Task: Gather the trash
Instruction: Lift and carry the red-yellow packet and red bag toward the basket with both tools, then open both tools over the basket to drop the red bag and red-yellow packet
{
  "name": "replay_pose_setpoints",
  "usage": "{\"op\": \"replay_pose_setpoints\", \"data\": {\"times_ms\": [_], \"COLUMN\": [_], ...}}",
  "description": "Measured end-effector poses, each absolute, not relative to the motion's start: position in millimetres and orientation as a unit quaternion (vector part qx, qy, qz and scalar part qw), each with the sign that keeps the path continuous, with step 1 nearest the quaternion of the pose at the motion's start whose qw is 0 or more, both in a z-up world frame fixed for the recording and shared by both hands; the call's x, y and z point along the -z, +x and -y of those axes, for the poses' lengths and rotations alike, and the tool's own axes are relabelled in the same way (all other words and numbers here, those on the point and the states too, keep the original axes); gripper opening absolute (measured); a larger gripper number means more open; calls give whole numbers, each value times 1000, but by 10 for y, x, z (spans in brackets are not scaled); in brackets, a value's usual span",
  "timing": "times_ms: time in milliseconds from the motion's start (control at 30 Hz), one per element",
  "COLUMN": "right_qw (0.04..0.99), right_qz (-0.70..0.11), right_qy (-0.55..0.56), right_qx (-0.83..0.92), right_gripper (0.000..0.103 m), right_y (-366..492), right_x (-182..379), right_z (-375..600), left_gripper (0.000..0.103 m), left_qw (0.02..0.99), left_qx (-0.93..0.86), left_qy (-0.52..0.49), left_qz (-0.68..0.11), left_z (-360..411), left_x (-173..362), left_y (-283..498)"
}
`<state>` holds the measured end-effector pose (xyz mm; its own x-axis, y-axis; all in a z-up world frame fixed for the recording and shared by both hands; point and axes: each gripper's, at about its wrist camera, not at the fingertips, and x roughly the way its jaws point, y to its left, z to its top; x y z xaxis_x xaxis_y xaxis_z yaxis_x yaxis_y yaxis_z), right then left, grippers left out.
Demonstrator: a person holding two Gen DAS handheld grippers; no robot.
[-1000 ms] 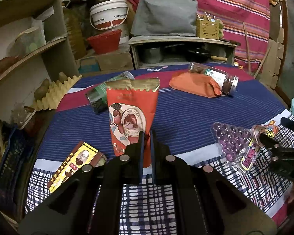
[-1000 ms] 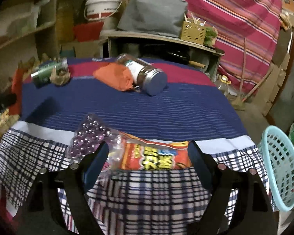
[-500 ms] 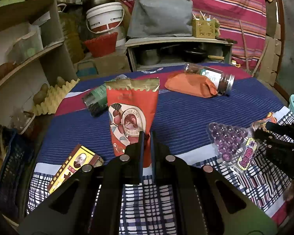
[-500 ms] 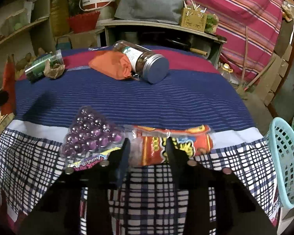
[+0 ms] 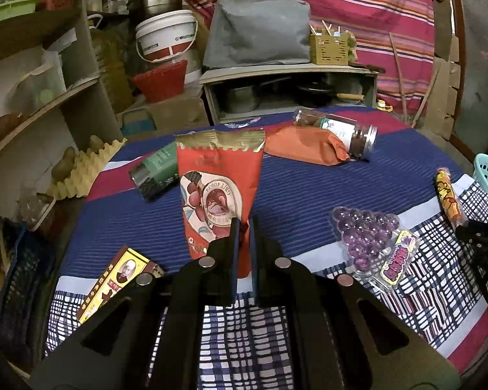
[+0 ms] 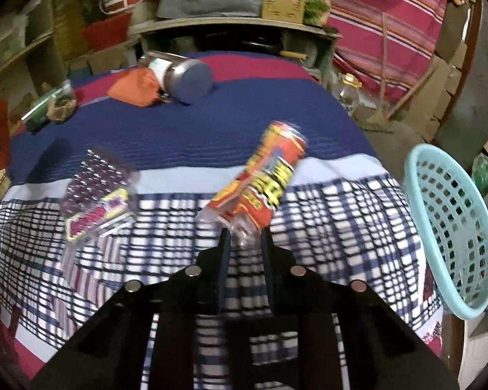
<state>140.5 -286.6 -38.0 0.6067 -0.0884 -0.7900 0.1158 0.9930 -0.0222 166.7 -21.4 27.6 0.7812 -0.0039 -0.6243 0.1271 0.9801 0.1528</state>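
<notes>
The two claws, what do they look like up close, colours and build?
Both the left claw and the right claw are matte black with two flat, narrow fingers, angular linkage arms with triangular cut-outs, and round silver pivot studs. No cables, markings or sleeves show.

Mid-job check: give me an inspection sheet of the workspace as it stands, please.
Surface: table under a striped and checked cloth.
Job's things: red pouch and snack wrapper, both gripped; grape tray, jar, orange bag, green can, box lying loose.
Clutter: basket at the table's right edge.
Grippers: left gripper and right gripper shut.
Cables: nothing seen.
Surroundings: shelves, bucket, striped drape.
</notes>
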Motion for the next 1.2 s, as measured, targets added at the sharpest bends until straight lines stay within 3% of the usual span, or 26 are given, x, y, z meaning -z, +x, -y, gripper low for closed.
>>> {"op": "replay_pose_setpoints", "data": {"times_ms": [33, 100, 133, 167, 600, 667, 933, 1200], "right_qw": [898, 902, 904, 907, 911, 904, 916, 943], "right_qz": [-437, -428, -423, -416, -403, -420, -392, -321], "right_qy": [17, 17, 15, 12, 37, 39, 68, 79], "right_qx": [56, 55, 57, 60, 81, 73, 54, 48], "right_gripper": [24, 46, 71, 76, 74, 52, 40, 40], "right_y": [1401, 1399, 1395, 1397, 1754, 1803, 1515, 940], "right_x": [372, 360, 354, 354, 391, 460, 324, -126], "right_z": [2868, 2853, 2836, 2807, 2867, 2862, 3020, 3514], "left_gripper": [5, 5, 5, 5, 5, 5, 5, 5], "left_qw": [939, 938, 938, 938, 936, 935, 937, 945], "left_qx": [36, 36, 36, 35, 33, 33, 29, 76], "left_qy": [94, 95, 95, 95, 98, 100, 100, 124], "left_qz": [-329, -330, -331, -332, -336, -338, -334, -293], "left_z": [209, 213, 212, 210, 224, 234, 332, 810], "left_x": [-274, -267, -262, -258, -219, -204, -257, -463], "left_y": [1673, 1679, 1686, 1692, 1728, 1736, 1749, 1458]}}
